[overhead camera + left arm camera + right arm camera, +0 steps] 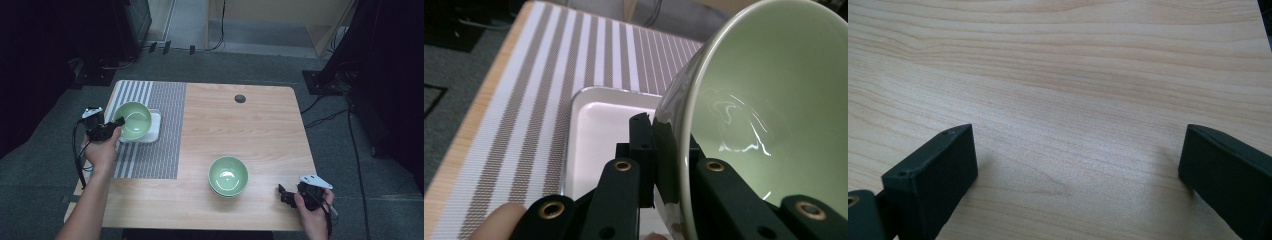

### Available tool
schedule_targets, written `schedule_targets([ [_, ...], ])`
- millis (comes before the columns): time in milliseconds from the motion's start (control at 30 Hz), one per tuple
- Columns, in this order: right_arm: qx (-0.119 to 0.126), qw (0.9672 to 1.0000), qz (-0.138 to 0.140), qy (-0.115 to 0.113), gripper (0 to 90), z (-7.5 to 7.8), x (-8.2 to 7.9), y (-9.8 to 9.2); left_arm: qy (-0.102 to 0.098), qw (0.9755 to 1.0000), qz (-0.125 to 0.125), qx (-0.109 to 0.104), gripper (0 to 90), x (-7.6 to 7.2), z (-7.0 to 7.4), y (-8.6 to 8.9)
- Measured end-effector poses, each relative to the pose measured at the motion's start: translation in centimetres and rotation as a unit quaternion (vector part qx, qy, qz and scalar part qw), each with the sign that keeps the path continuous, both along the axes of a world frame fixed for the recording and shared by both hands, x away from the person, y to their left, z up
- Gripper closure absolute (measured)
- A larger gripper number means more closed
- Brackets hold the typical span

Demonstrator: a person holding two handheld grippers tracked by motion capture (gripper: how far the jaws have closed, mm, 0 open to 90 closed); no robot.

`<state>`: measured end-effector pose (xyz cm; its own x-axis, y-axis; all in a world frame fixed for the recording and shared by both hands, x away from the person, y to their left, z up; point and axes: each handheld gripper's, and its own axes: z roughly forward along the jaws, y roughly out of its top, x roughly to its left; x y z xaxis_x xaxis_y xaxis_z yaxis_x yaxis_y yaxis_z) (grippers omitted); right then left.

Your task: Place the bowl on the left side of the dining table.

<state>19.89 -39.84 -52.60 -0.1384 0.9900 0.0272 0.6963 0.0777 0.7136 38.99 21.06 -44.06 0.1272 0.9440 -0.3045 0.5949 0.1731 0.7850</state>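
- Pinching the thin rim of a glossy pale-green round bowl (769,100) with my left tongs (659,165), I am holding it tilted over a white square tray (599,125) on the striped woven mat (160,125).
- I am keeping my right tongs (1075,170) spread wide and holding nothing over the smooth wood-grain desk (1073,60), near stacked green bowls (228,176).

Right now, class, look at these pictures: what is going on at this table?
A person works with a gripper in each hand. The left gripper is shut on the rim of a green bowl, held over a white tray on the striped mat. In the left gripper view the bowl looks tilted. A stack of green bowls waits on the wooden table. The right gripper rests open near the table's front edge, holding nothing.
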Motion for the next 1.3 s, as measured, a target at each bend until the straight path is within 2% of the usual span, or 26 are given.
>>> schedule_targets([
  [167,0.000,1.0000,0.000,0.000,1.7,0.0,0.0,0.0,0.037,0.9992,0.012,-0.002,85.1,1.4,-0.7,-0.3],
  [333,0.000,1.0000,0.000,0.000,1.7,0.0,0.0,0.0,0.071,0.9971,0.027,0.003,85.0,2.4,-1.6,-0.3],
  [433,0.000,1.0000,0.001,0.000,1.5,0.0,0.0,0.0,0.086,0.9956,0.037,-0.001,85.0,2.9,-2.0,-0.1],
  [567,0.000,1.0000,0.001,0.001,1.4,0.0,0.0,0.0,0.103,0.9938,0.041,0.012,85.0,3.6,-2.2,-0.2],
  [733,0.000,1.0000,0.001,0.001,1.3,0.0,0.0,0.0,0.126,0.9907,0.051,0.001,85.0,4.2,-2.5,0.3],
  [967,0.000,1.0000,0.001,0.001,1.3,0.0,0.0,0.0,0.165,0.9855,0.040,-0.001,84.9,5.1,-3.4,0.2],
  [1167,0.000,1.0000,0.001,0.001,1.3,0.0,0.0,0.0,0.165,0.9849,0.050,-0.013,84.6,5.5,-3.7,0.1],
  [1300,0.000,1.0000,0.001,0.001,1.3,0.0,0.0,0.0,0.172,0.9833,0.059,-0.010,83.8,5.7,-4.0,0.0],
])
